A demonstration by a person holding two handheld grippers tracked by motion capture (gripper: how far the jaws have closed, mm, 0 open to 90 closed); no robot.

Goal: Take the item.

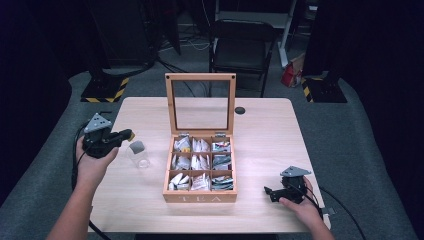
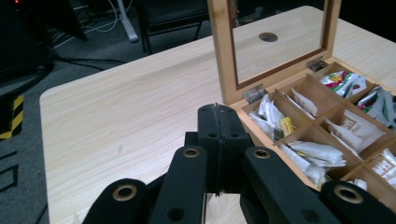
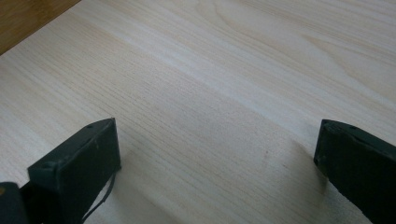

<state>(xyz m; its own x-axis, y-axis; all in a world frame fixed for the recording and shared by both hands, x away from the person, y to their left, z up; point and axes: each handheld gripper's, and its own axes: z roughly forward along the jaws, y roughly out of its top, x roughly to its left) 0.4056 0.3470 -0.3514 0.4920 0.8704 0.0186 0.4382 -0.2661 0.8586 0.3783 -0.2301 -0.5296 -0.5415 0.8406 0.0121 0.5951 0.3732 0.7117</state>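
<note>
High view: a pale wooden table (image 1: pixel 150 210) carried a wooden tea box (image 1: pixel 200 197) near its middle, marked TEA on the front wall, its glass-paned lid (image 1: pixel 200 102) standing upright at the back. Nine compartments in three rows held tea sachets (image 1: pixel 200 161). A small clear jar (image 1: pixel 138 154) stood just left of the box, apart from it. The left gripper (image 1: pixel 127 135), held in the person's left hand (image 1: pixel 95 162), pointed toward the jar from the left, its tips just short of the jar's top; contact could not be told. The right gripper (image 1: pixel 268 193) rested low at the table's near right corner, well apart from the box, in the person's right hand (image 1: pixel 300 205). A round dark hole (image 1: pixel 240 110) lay in the tabletop behind the box. A black chair (image 1: pixel 242 47) stood beyond the table.

Left gripper view: the left gripper (image 2: pixel 218 140) had its two black jaws pressed flat together, with nothing between them. The open tea box (image 2: pixel 236 100) lay to the right of the jaws, sachets (image 2: pixel 310 151) visible in its compartments, lid (image 2: pixel 224 51) upright.

Right gripper view: the right gripper (image 3: pixel 217 154) had its jaws spread wide, bare table (image 3: pixel 210 93) between them, holding nothing
</note>
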